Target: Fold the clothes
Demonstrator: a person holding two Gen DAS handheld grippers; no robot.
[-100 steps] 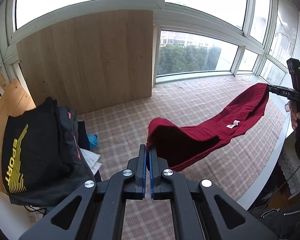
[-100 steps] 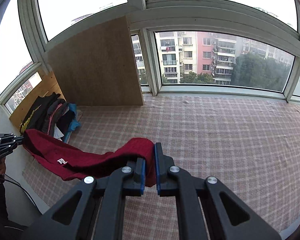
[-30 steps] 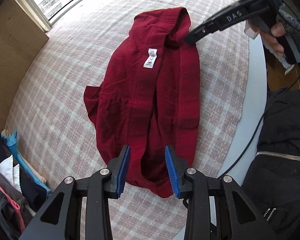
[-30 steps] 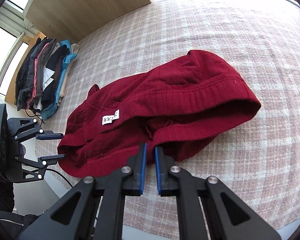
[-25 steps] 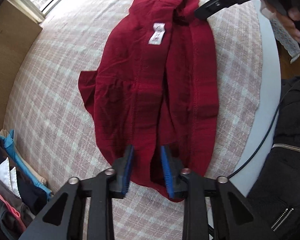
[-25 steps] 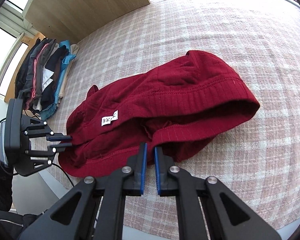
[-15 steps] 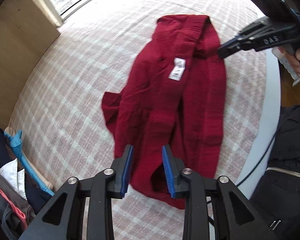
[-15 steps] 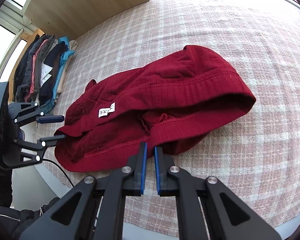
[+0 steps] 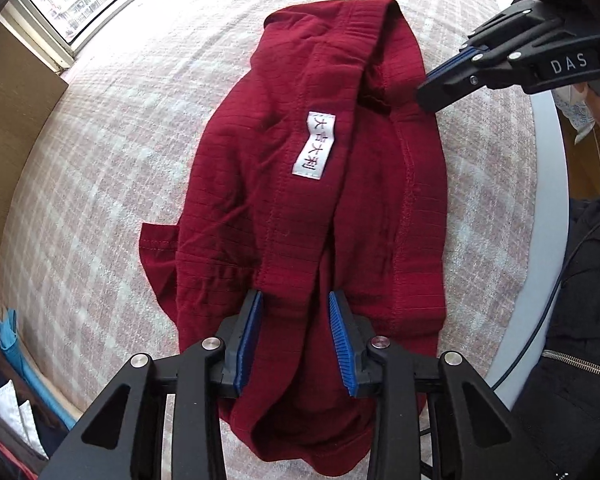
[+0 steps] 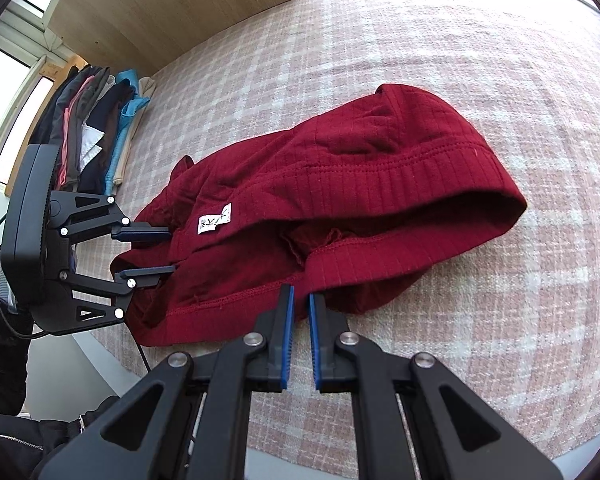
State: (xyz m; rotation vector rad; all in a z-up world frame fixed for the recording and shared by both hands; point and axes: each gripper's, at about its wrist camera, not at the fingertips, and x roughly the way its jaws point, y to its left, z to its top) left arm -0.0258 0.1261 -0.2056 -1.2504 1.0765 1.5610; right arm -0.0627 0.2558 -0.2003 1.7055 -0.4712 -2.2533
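On the plaid-covered desk [image 10: 440, 60] near its front edge lies the crumpled red garment [image 9: 320, 200], left tongs [image 9: 296, 336] spread wide over one end, right tongs [image 10: 300, 308] narrowly parted beside its hem, holding nothing; likely regrasping, then flattening.

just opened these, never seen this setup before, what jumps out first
A dark red garment lies crumpled in the middle of a pink checked cloth, a white label facing up. The left gripper hangs open over its near end, while the right gripper is nearly shut at its hem. A row of folded clothes stands by the wooden board.
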